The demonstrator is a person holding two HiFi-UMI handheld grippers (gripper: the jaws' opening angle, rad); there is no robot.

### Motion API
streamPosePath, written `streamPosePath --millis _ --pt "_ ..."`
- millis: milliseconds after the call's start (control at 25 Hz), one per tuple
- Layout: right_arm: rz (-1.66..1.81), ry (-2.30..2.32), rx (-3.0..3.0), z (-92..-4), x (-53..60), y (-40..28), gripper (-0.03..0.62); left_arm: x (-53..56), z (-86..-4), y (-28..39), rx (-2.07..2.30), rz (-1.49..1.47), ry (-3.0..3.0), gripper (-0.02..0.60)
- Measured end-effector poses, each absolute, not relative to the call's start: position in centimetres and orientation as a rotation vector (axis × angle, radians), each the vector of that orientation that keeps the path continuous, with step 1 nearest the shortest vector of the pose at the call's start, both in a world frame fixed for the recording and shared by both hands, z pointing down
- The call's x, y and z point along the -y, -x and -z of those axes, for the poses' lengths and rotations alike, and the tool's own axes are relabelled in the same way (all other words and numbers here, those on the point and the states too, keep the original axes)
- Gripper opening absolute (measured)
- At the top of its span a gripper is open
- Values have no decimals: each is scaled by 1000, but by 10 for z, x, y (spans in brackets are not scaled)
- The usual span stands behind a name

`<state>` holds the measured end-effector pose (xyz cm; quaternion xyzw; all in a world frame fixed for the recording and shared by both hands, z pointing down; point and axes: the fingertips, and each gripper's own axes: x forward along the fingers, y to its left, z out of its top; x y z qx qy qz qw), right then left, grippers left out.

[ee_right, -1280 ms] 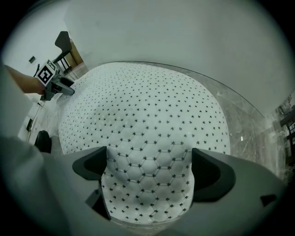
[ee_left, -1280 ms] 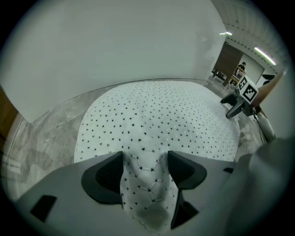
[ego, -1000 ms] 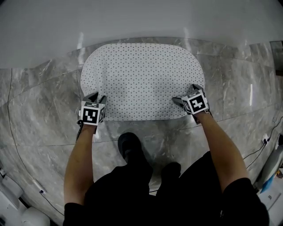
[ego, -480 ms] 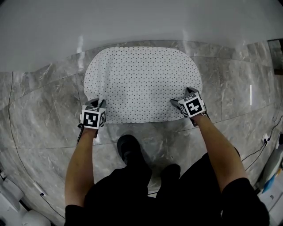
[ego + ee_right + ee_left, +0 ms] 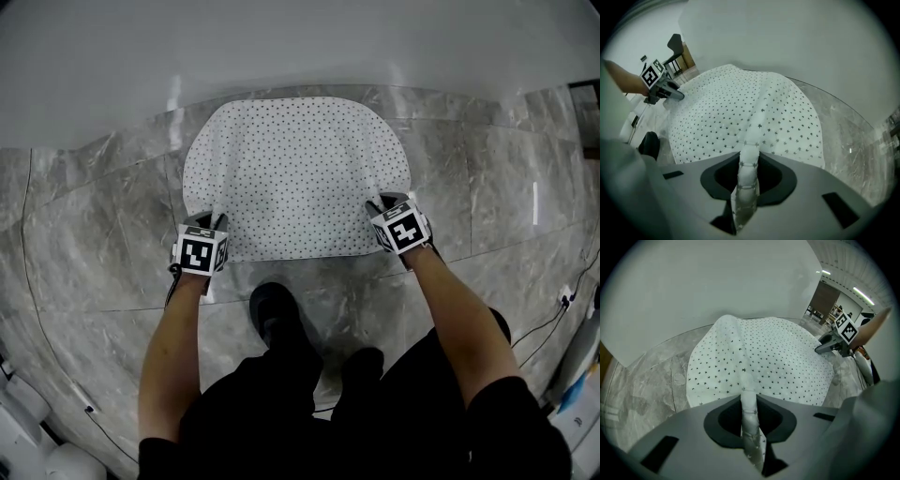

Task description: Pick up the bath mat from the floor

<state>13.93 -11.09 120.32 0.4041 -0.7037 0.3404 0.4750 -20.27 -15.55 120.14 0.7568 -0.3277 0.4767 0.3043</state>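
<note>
A white bath mat (image 5: pixel 295 173) with small dark stars lies on the grey marble floor, against a white wall. My left gripper (image 5: pixel 208 221) is at its near left corner, shut on a raised fold of the bath mat (image 5: pixel 778 357) that runs up between the jaws of the left gripper (image 5: pixel 749 399). My right gripper (image 5: pixel 382 202) is at the near right edge. Its jaws are closing on a pinched ridge of the mat (image 5: pixel 740 108), which sits pressed between the pads of the right gripper (image 5: pixel 749 161). Creases rise from both pinched places.
The person's dark shoe (image 5: pixel 272 314) stands on the floor just before the mat's near edge. A white wall (image 5: pixel 300 47) runs along the far side. Cables (image 5: pixel 553 314) lie at the right, and white fittings (image 5: pixel 28 441) at the lower left.
The right gripper has slid inward and closed on the mat's right edge, so the mat looks narrower there. The left gripper has closed on its corner and lifted a fold.
</note>
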Motion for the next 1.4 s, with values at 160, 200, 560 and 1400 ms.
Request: streamPosePath --millis 160,200,560,1400 --pt "-758 -959 1696 -1200 114 -134 66 157 -1192 204 917 -1292 -2083 55" --pt "-758 -964 1696 -1197 116 -134 64 159 -1187 205 939 -1292 -2098 55" --pt "-826 -1129 1809 -1155 153 -136 51 168 -1146 199 1070 -1082 -2050 52" --pt "-847 -1293 2046 -1078 190 -119 43 180 -1098 181 1166 -938 -2156 49"
